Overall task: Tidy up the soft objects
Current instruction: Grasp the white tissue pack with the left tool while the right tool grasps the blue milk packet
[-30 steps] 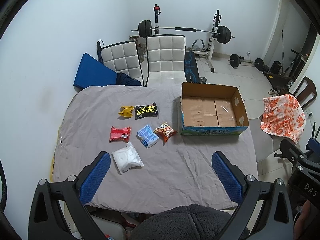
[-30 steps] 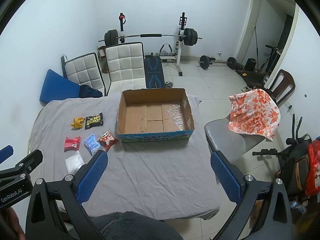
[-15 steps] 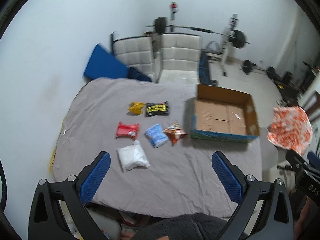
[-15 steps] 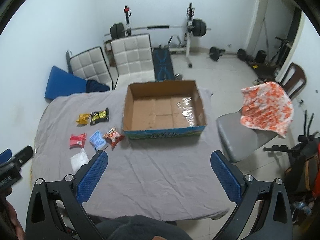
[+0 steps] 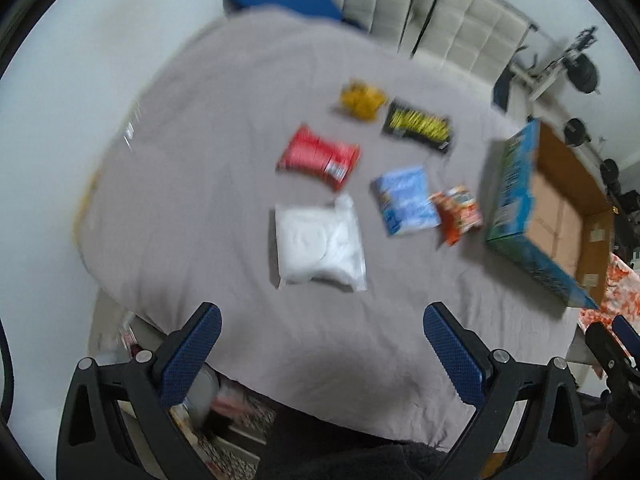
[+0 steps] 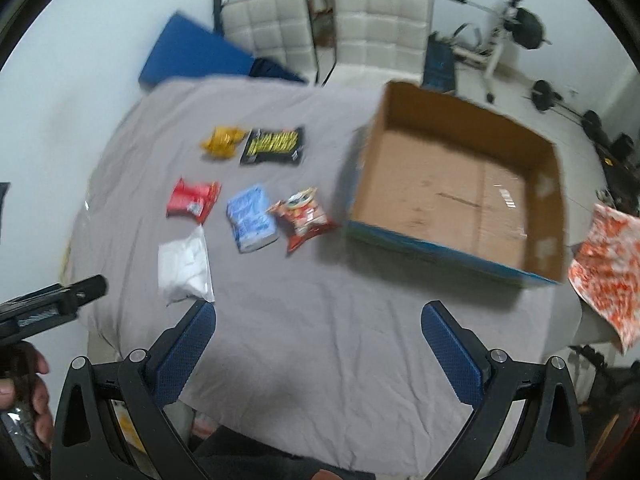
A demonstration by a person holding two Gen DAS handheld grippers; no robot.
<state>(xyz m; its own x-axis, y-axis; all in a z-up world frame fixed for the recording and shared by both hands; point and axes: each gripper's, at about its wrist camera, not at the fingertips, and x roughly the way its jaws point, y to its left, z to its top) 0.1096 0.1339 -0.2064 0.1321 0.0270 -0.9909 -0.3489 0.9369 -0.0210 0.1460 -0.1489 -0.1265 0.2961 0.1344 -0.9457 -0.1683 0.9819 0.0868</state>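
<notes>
Packets [image 5: 320, 158], seemingly six, blurred

Left claw [image 5: 322, 344]: two black plastic arms, triangular cutouts near base, silver screws at pivots, blue dimpled pads [image 5: 192, 354] on inner faces. Right claw [image 6: 318, 342]: same build, black frame, silver screw heads, blue textured pads [image 6: 452, 352]. Dark fuzzy garment [image 5: 360, 462] at 6 o'clock of left view. At 9 o'clock of right view, black housing with blurred pale lettering, hand [image 6: 24, 396] wrapped around grip below.

left claw [image 5: 322, 338] open above white pkt [image 5: 320, 246]
</notes>
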